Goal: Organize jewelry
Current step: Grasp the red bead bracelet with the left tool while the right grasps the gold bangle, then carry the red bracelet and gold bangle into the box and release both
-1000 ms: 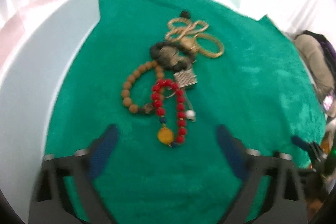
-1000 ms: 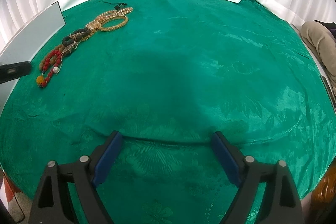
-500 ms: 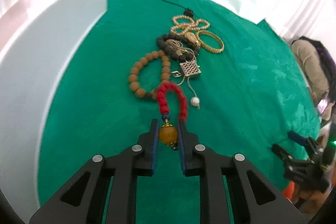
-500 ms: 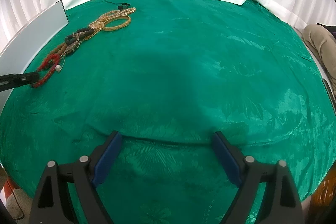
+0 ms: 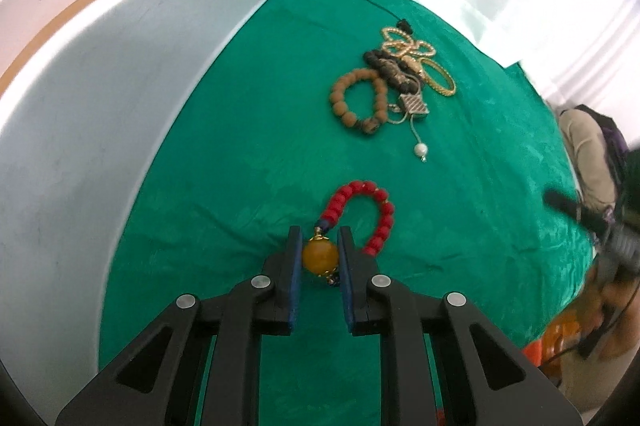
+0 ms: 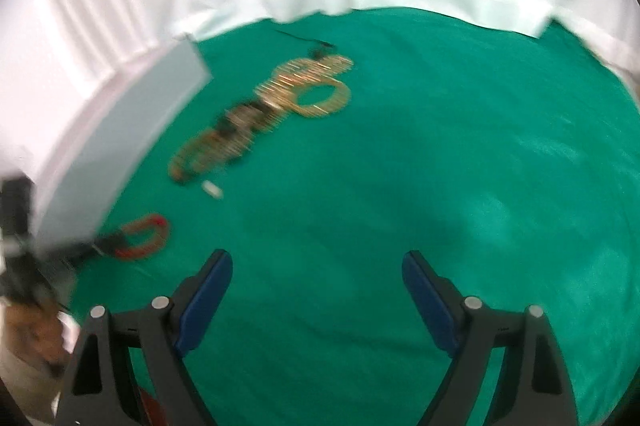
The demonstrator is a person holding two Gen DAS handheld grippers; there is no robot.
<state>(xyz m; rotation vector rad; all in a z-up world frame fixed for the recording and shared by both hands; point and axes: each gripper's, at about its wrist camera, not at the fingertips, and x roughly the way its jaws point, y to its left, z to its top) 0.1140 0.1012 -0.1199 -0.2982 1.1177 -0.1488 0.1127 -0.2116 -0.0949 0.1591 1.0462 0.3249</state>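
The left gripper point(image 5: 319, 256) grips the red bracelet point(image 5: 362, 212) by its amber bead, apart from the jewelry pile point(image 5: 394, 86); the right gripper point(image 6: 317, 290) hovers with fingers spread.

Left wrist cam sits low and close over the green table point(image 5: 248, 154), looking along its fingers at the jewelry pile point(image 5: 394, 82). Right wrist cam faces the same pile point(image 6: 280, 106) from further off, pretty blurry.

Motion-blurred jewelry pile point(image 6: 260, 118)
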